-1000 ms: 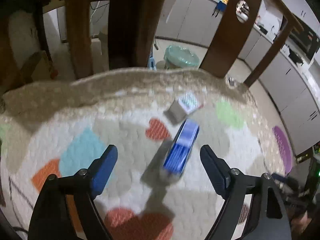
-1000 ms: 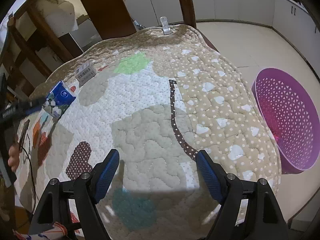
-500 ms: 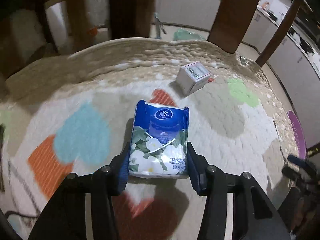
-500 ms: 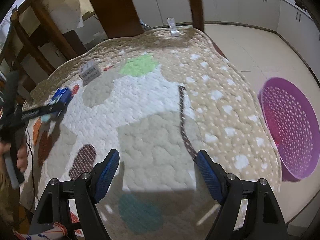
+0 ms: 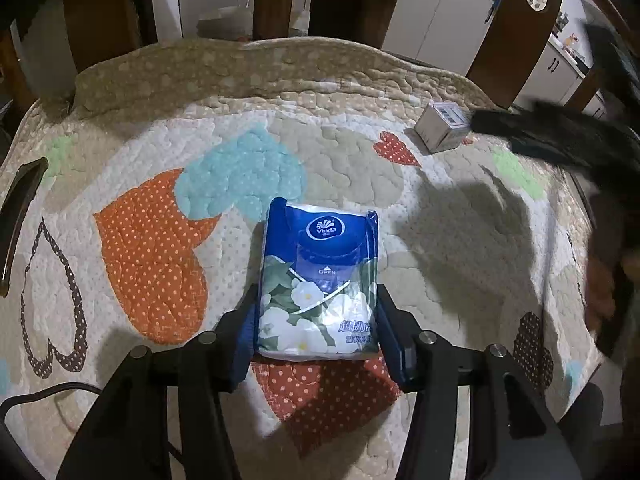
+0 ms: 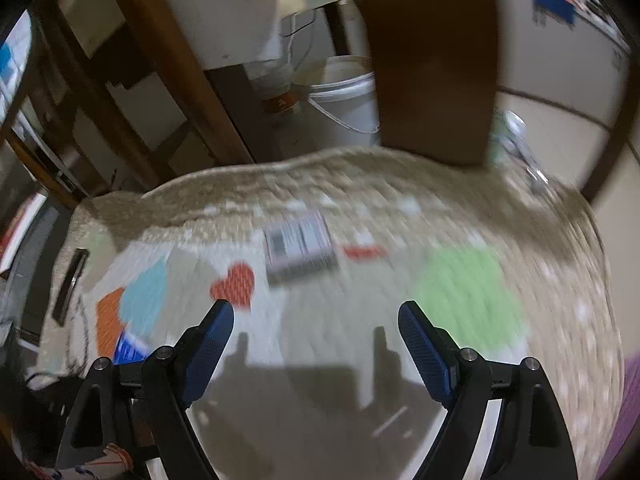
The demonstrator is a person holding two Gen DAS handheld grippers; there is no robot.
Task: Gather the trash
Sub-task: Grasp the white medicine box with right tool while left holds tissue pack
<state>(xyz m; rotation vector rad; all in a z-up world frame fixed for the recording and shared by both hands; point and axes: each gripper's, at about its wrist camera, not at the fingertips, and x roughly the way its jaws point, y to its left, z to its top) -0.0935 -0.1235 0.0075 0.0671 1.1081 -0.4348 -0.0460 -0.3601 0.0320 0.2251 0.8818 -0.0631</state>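
Observation:
My left gripper (image 5: 318, 324) is shut on a blue tissue pack (image 5: 320, 276) with white flowers, held just above the quilted table cover (image 5: 160, 160). A small grey box (image 5: 442, 126) with a barcode lies at the far right in the left wrist view. In the blurred right wrist view the same box (image 6: 300, 248) lies ahead of my right gripper (image 6: 316, 320), which is open and empty above the cover. The tissue pack's blue corner (image 6: 128, 350) shows at the lower left there.
Wooden chair backs (image 5: 516, 32) stand around the table's far edge. A white bucket (image 6: 344, 100) stands on the floor beyond the table. A dark strip (image 5: 20, 208) lies at the cover's left edge. The right gripper's blurred dark arm (image 5: 560, 136) crosses the upper right.
My left gripper closed on the tissue pack and lifted it slightly. My right gripper swung left across the table toward the small box, with the purple basket now at the frame edge.

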